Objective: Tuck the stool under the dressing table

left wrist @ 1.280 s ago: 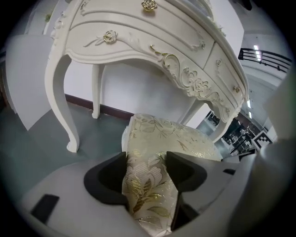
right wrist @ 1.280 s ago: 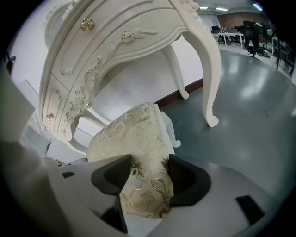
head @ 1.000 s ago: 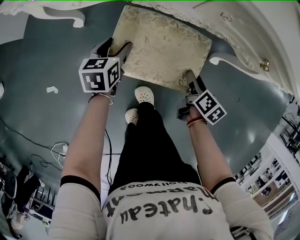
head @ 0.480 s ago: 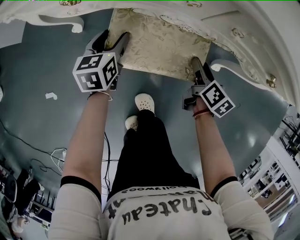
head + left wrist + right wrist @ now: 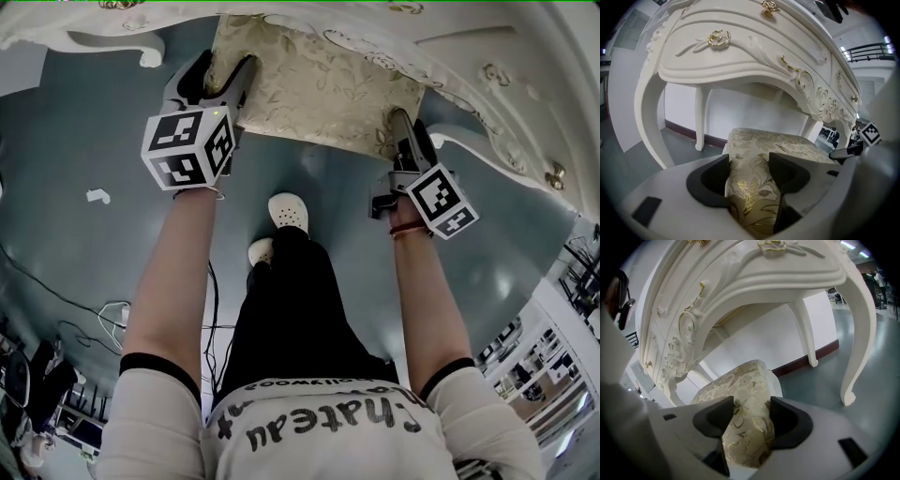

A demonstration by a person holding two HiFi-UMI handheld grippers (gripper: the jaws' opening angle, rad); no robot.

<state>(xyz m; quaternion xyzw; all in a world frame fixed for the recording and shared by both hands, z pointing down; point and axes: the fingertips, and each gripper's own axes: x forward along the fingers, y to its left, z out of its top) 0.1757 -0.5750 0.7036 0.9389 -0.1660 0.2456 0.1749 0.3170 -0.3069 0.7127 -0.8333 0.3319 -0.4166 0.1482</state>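
Note:
The stool (image 5: 319, 89) has a cream seat cushion with a gold floral pattern, and its far part lies beneath the white carved dressing table (image 5: 487, 66). My left gripper (image 5: 225, 80) is shut on the cushion's near left corner (image 5: 750, 187). At the near right corner (image 5: 747, 427) my right gripper (image 5: 405, 141) is shut on the cushion too. The dressing table's (image 5: 740, 56) curved apron with gold handles arches over the stool (image 5: 783, 143) in the left gripper view, and the dressing table (image 5: 740, 282) looms the same way over the stool (image 5: 736, 380) in the right gripper view.
The table's curved white legs (image 5: 122, 42) (image 5: 469, 145) stand on either side of the stool on a grey-blue floor (image 5: 66, 150). The person's white shoes (image 5: 286, 214) are just behind the stool. Cables (image 5: 103, 309) trail on the floor at the lower left.
Both grippers and the stool have moved forward, away from the person. More of the cushion now lies under the dressing table.

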